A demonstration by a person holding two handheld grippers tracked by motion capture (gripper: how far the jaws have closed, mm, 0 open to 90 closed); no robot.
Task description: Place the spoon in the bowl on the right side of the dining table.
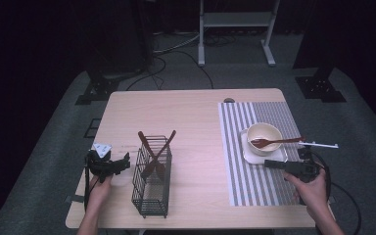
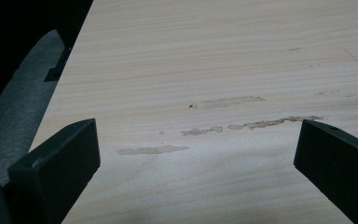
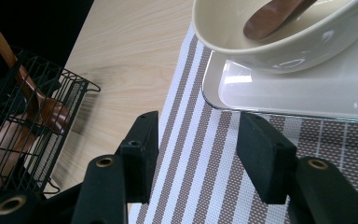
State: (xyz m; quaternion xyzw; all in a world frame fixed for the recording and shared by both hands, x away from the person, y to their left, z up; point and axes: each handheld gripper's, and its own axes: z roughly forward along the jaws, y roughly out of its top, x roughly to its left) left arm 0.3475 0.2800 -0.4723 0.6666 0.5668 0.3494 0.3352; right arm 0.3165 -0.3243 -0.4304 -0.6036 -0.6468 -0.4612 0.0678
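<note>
Wooden brown spoon (image 1: 274, 142) lies in the cream round bowl (image 1: 264, 132) on the striped mat (image 1: 254, 166), far right on the pale worktop (image 1: 196, 117). Right tongs (image 3: 196, 149) sit just near the bowl, apart and empty. Left tongs (image 2: 196, 163), wide apart, hang beside the black wire basket (image 1: 152, 181).

High view overlooks the table (image 1: 191, 107); both gripper views skim it closely.
</note>
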